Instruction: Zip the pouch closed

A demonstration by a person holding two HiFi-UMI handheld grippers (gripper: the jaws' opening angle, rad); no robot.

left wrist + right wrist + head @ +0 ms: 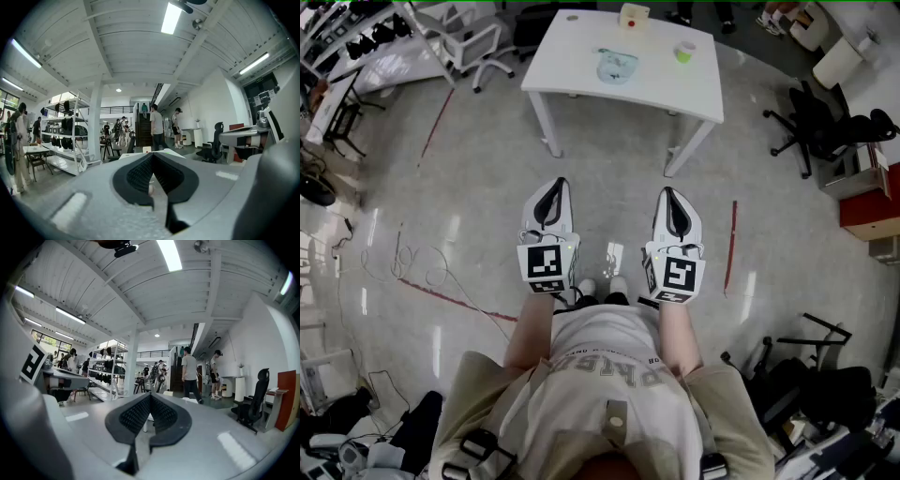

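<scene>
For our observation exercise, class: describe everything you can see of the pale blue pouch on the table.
The pale blue pouch lies flat near the middle of the white rectangular table, soft-looking, rounded in outline. It touches only the tabletop, apart from the cream box beyond it and the small green cup to its right. Its zip is too small to make out.

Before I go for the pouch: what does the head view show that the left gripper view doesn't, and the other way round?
Only the head view: the pale blue pouch lying on the white table, a green cup near it, and red tape lines on the floor. Only the left gripper view: ceiling lights, storage shelving, people standing by a staircase. Both: the left gripper, jaws shut and empty, and that table ahead of it, not yet reached.
</scene>
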